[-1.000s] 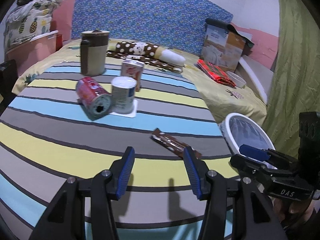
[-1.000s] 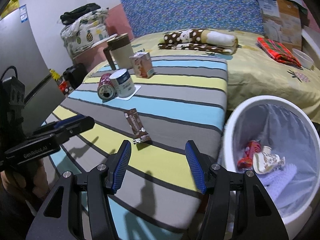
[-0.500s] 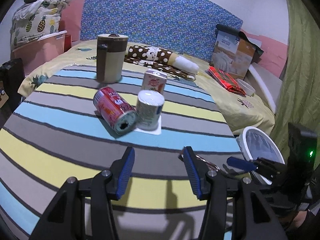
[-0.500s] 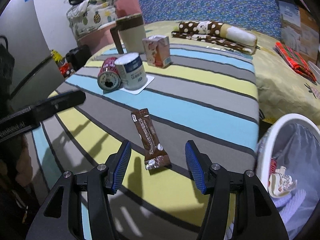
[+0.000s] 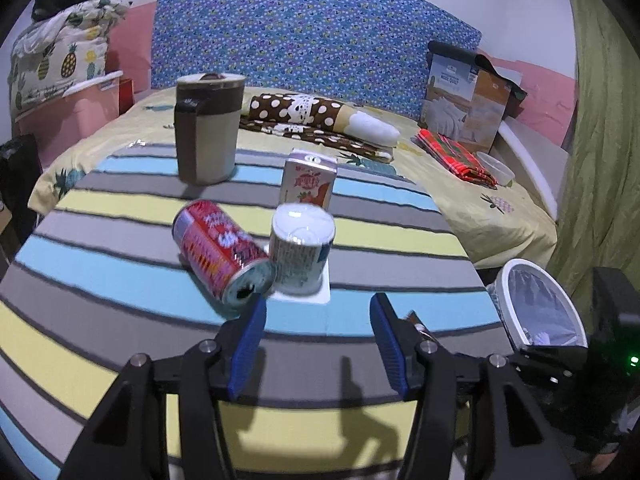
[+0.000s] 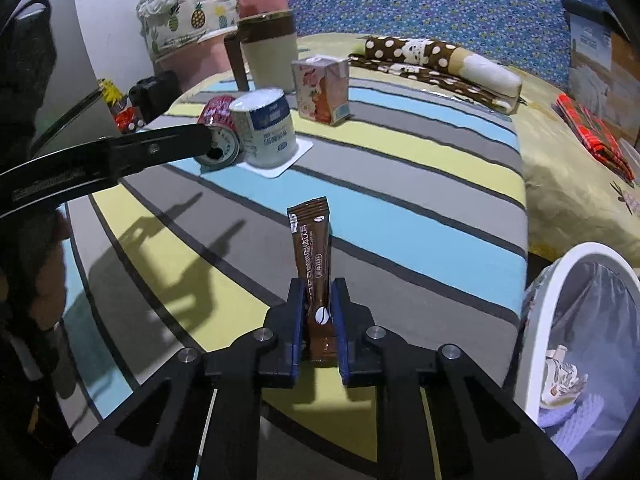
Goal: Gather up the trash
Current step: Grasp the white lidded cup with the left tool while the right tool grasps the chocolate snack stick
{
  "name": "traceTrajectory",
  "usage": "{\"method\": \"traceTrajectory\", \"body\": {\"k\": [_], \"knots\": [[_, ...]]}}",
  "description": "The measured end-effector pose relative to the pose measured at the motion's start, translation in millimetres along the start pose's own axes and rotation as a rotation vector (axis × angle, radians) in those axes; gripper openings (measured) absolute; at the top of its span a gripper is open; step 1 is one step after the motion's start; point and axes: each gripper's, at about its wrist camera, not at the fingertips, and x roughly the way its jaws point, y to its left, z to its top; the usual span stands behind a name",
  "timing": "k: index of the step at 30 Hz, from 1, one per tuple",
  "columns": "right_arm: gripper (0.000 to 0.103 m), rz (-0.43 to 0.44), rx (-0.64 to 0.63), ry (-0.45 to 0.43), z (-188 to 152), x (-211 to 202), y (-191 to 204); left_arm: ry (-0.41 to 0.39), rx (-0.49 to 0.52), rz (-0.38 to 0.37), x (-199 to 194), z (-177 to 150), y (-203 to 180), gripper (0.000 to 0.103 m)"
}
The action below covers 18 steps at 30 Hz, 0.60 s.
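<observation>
Right gripper [image 6: 318, 320] pressed together on a slim brown foil coffee sachet [image 6: 314, 256], pinched near its lower end between the blue pads. Long axis running straight away from the gripper, free crimped end pointing toward the far edge of the striped tabletop [image 6: 400, 184], printed face up. Sachet low over the grey and yellow bands near the surface's near right corner; whether the far end still touches the cloth cannot be told.

Left gripper [image 5: 318, 340] spread and opening, nothing between its blue pads, hovering over the grey stripe toward the near edge. Just beyond it, a red drink can [image 5: 218, 250] lying on its side, open mouth toward the near edge, touching an upright white paper cup [image 5: 300, 252] on a white square coaster [image 5: 320, 296]. Further toward the far edge, a pink-and-white juice carton [image 5: 308, 180] and a beige jug with brown lid [image 5: 208, 128].

White round bin with clear liner [image 6: 536, 340] beside the surface's right edge, crumpled wrappers inside. Behind, a yellow bedspread [image 5: 480, 216], blue patterned headboard [image 5: 320, 32], green curtain [image 5: 600, 120].
</observation>
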Motion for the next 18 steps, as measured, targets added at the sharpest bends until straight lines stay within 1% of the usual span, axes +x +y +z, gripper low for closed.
{"method": "traceTrajectory", "body": {"k": [6, 13, 18], "knots": [[0.015, -0.001, 0.034, -0.027, 1.2, -5.1, -7.8, -0.013, 0.018, 0.026, 17.3, 17.4, 1.3, 0.060], [0.015, -0.003, 0.060, -0.053, 4.1, -9.2, -17.4, 0.001, 0.053, 0.056, 41.2, 31.2, -4.2, 0.061], [0.015, -0.009, 0.085, -0.069, 5.3, -10.8, -25.8, 0.018, 0.071, 0.072, 54.8, 35.2, -7.3, 0.061]]}}
